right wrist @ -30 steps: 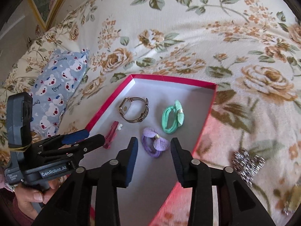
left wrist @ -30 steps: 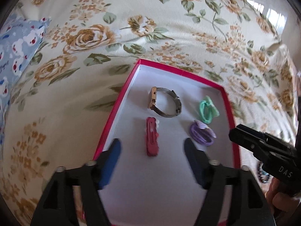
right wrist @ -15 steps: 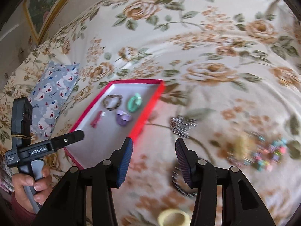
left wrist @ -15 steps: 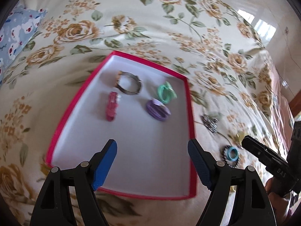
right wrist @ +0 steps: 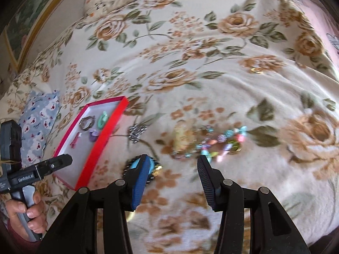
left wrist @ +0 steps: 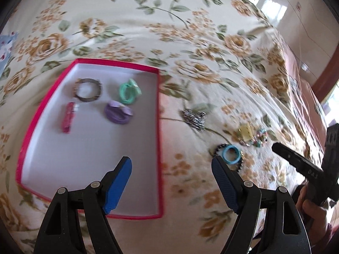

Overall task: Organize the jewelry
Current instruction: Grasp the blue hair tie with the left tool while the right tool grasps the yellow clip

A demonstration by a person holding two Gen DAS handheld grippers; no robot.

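The flowered bedspread [left wrist: 190, 42] serves as the work surface, soft enough that small pieces stay where they are dropped. On it lies the red box [left wrist: 158, 139], shallow and white inside, so sorted pieces sit flat and easy to see. Four things rest apart from one another in the box's far half: a metal watch [left wrist: 88, 92], a green hair tie [left wrist: 128, 91], a purple hair tie [left wrist: 118, 112] and a pink hair clip [left wrist: 67, 117]. The near half of the box is bare, and I judge it is left for the rest.

Right of the box, on the cloth, lie the unsorted pieces: a silver brooch [left wrist: 194, 117] nearest its wall, farther right a yellow piece [left wrist: 245, 132] and a blurred heap of coloured beads [right wrist: 220, 141], and nearer the cameras a blue ring [left wrist: 232, 155] on a dark beaded bracelet [left wrist: 216, 148].

The left gripper [left wrist: 171, 182] hangs spread wide and empty, straddling the box's right wall. The right gripper [right wrist: 172, 182] is also parted and empty, low over the cloth right of the box, its left finger just in front of the blue ring, probably lining up the next pick.
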